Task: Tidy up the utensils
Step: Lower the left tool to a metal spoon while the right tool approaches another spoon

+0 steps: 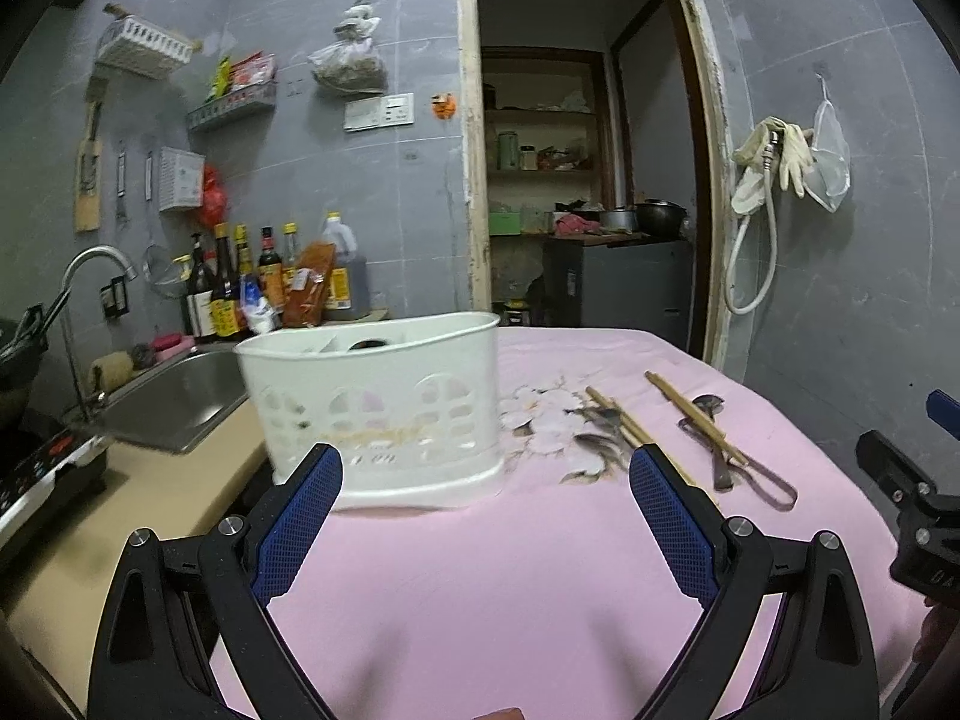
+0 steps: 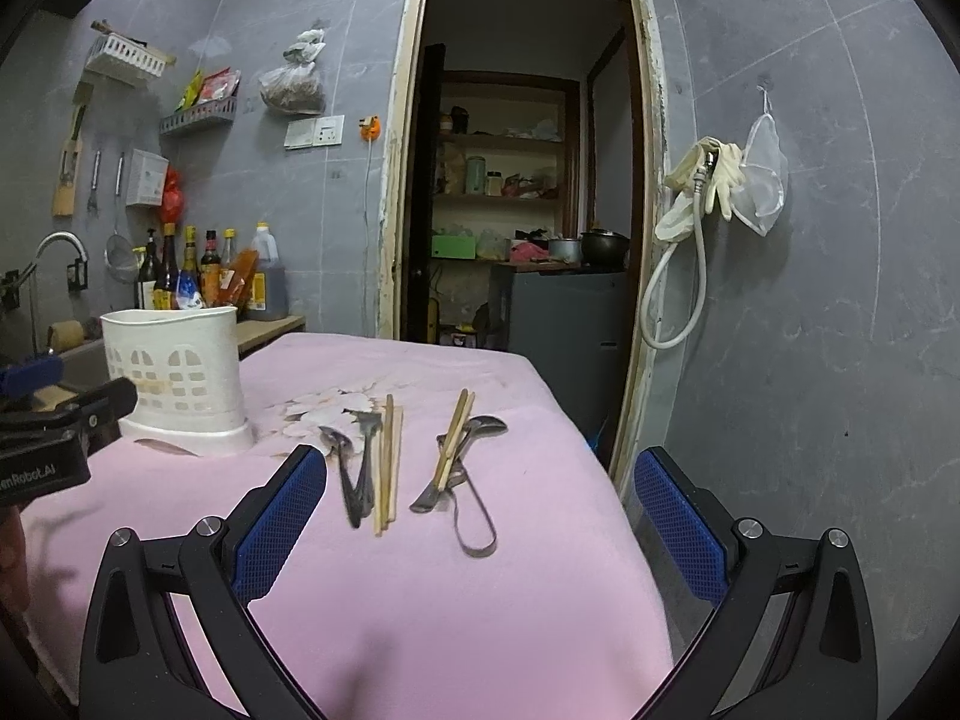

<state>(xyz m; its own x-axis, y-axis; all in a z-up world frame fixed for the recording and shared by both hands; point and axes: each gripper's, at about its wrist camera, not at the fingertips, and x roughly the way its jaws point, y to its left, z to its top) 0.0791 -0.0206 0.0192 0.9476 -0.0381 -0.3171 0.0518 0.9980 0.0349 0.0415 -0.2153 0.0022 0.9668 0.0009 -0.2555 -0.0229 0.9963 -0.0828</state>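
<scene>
A white plastic utensil holder (image 1: 378,402) stands on the pink tablecloth (image 1: 480,570), just beyond my open, empty left gripper (image 1: 486,468); it also shows in the right wrist view (image 2: 177,378). Two groups of utensils lie on the cloth. One group has metal spoons (image 2: 351,474) and wooden chopsticks (image 2: 387,462). The other has a second chopstick pair (image 2: 454,438) laid over metal utensils (image 2: 474,504). My right gripper (image 2: 480,468) is open and empty, near side of both groups. The utensils also show in the left wrist view (image 1: 702,426).
A steel sink (image 1: 174,396) with a tap and sauce bottles (image 1: 258,282) lies left of the table. An induction cooker (image 1: 42,468) sits at the near left. An open doorway (image 2: 516,180) is behind the table. The table's right edge (image 2: 606,468) drops off.
</scene>
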